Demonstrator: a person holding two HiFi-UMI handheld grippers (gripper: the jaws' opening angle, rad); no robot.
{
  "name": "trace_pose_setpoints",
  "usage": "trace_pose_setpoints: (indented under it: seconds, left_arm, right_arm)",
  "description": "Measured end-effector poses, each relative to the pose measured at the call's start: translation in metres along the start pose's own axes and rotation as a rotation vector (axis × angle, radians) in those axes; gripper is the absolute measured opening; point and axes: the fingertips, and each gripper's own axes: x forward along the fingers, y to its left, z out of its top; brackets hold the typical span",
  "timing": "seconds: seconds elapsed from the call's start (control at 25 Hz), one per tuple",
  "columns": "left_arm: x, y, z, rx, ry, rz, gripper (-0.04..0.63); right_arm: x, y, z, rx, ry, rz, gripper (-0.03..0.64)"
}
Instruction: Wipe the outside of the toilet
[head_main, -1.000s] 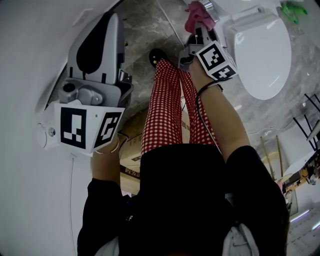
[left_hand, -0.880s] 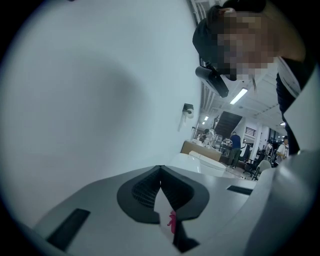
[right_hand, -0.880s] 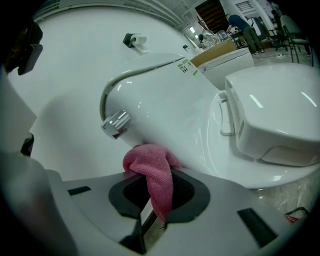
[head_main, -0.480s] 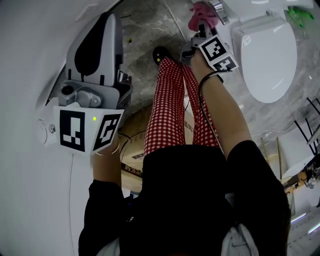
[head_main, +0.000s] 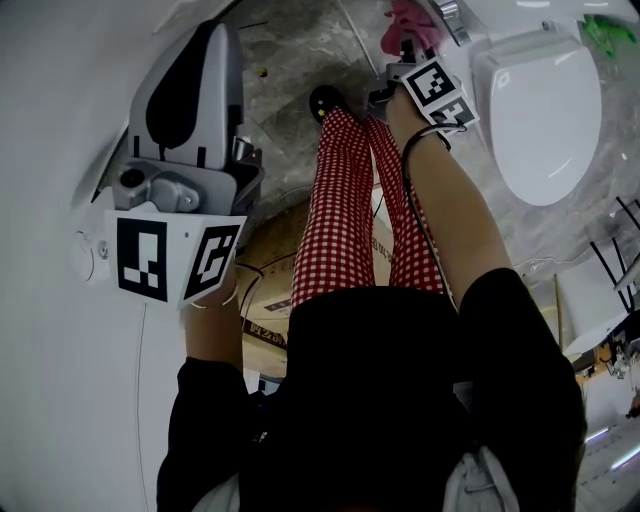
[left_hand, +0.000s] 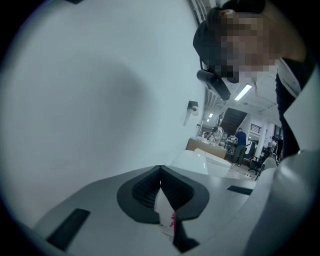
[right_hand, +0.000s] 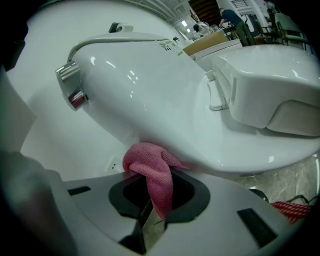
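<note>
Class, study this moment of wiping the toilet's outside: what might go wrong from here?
1. The pink cloth sits bunched in the right gripper, pinched by a narrow fold; rubbing against the toilet may tug it free.
2. The chrome fitting juts out nearby; the cloth or the fingers might catch on it.

There are two grippers, the left gripper (left_hand: 160, 172) and the right gripper (right_hand: 152, 207). There is one pink cloth (right_hand: 150, 170) and one white toilet (right_hand: 165, 100) with one chrome knob (right_hand: 70, 86). Two red-checked trouser legs (head_main: 335, 200) and one black shoe (head_main: 322, 100) show.
</note>
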Motion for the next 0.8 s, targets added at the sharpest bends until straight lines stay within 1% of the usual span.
trace_pose_setpoints:
  seconds: [0.12, 0.2, 0.28, 0.4, 0.56, 0.72, 0.8]
  left_arm:
    - [-0.005, 0.001, -0.001, -0.001, 0.000, -0.002, 0.006]
    - [-0.010, 0.004, -0.003, 0.000, 0.003, 0.001, 0.006]
    - [-0.015, 0.006, -0.005, 0.005, 0.007, 0.008, 0.006]
    - [-0.019, 0.002, 0.000, 0.019, 0.006, 0.008, 0.006]
    - [-0.024, -0.009, 0.016, 0.047, -0.013, -0.009, 0.006]
    - [-0.033, -0.019, 0.034, 0.069, -0.026, -0.022, 0.006]
    - [-0.037, -0.024, 0.044, 0.090, -0.029, -0.030, 0.006]
  right_arm:
    - [0.001, 0.004, -0.003, -0.054, 0.022, 0.038, 0.072]
    - [-0.002, 0.013, -0.003, -0.106, 0.044, 0.081, 0.074]
    - [-0.007, 0.023, -0.002, -0.135, 0.056, 0.123, 0.072]
    - [-0.018, 0.034, 0.004, -0.146, 0.061, 0.174, 0.072]
    - [-0.041, 0.047, 0.018, -0.163, 0.054, 0.210, 0.072]
    - [-0.072, 0.077, 0.023, -0.188, 0.063, 0.284, 0.072]
    - [-0.088, 0.094, 0.027, -0.172, 0.060, 0.328, 0.072]
